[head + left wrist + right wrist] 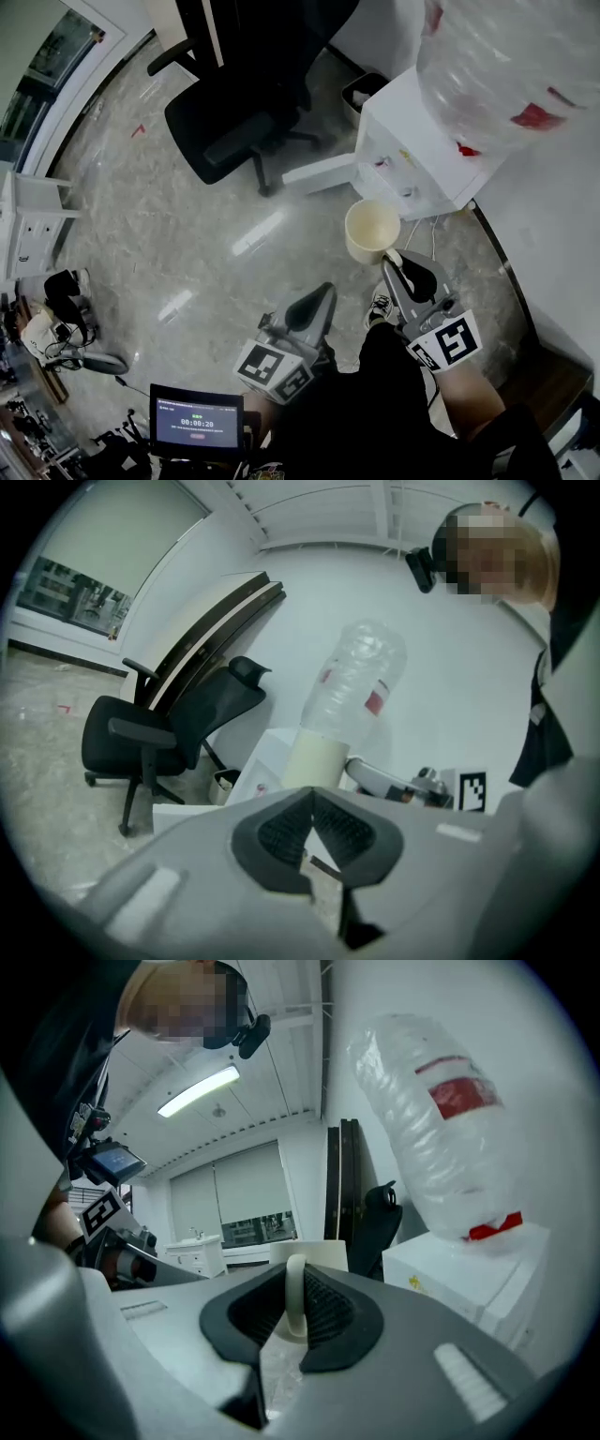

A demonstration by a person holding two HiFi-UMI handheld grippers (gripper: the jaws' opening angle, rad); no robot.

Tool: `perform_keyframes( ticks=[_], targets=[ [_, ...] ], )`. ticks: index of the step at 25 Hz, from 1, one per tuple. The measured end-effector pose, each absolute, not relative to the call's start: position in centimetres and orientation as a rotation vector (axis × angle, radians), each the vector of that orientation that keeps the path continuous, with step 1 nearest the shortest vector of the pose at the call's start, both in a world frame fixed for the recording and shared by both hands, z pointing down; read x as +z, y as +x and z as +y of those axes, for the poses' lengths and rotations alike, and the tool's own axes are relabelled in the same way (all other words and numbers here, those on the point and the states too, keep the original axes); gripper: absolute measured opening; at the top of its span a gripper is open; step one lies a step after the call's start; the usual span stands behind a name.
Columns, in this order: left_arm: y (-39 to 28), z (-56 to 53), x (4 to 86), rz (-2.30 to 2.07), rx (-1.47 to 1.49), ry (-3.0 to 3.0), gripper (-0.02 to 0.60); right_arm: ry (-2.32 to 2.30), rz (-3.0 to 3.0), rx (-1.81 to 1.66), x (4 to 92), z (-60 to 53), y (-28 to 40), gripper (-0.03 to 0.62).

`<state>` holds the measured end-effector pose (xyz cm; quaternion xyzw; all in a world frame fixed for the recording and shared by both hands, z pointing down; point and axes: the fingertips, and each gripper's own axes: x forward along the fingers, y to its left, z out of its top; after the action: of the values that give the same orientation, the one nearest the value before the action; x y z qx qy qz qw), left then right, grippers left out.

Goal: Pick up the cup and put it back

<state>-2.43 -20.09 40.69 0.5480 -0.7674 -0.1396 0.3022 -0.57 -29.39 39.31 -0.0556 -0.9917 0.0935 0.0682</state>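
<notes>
A cream cup (372, 230) hangs in the air in front of the white water dispenser (422, 150), mouth up. My right gripper (397, 265) is shut on the cup's handle (294, 1290), which stands upright between the dark pads, and the cup's body (310, 1250) shows just beyond the jaws. My left gripper (323, 294) hovers lower left of the cup and apart from it. Its pads meet at the tips with nothing between them (308, 789). From the left gripper view the cup (314, 759) appears under the dispenser's bottle (354, 677).
A big clear water bottle (506, 66) tops the dispenser. A black office chair (244, 112) stands on the shiny floor to the left, a small bin (361, 92) beside the dispenser. A white cabinet (28, 220) is at far left, and a timer screen (197, 420) below.
</notes>
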Motion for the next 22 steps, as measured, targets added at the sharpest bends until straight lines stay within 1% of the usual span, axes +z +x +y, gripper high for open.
perform_keyframes(
  ticks=[6,11,17,22],
  targets=[
    [-1.3,-22.0,48.3,-1.989,-0.363,1.400,0.005,-0.169,-2.891,0.385,49.7,-31.1,-1.2,0.043],
    [-1.9,-22.4,54.0,-1.915,-0.398,1.458,0.005,-0.024,-2.871,0.412,56.6,-30.9,-2.8,0.043],
    [-2.8,-21.6,60.8,-1.906,-0.286,1.638,0.005,0.142,-2.904,0.399,63.4,-30.3,-4.5,0.043],
    [-3.9,-22.4,66.3,-1.881,-0.347,1.660,0.005,0.225,-2.846,0.438,71.9,-31.4,-5.8,0.043]
  ],
)
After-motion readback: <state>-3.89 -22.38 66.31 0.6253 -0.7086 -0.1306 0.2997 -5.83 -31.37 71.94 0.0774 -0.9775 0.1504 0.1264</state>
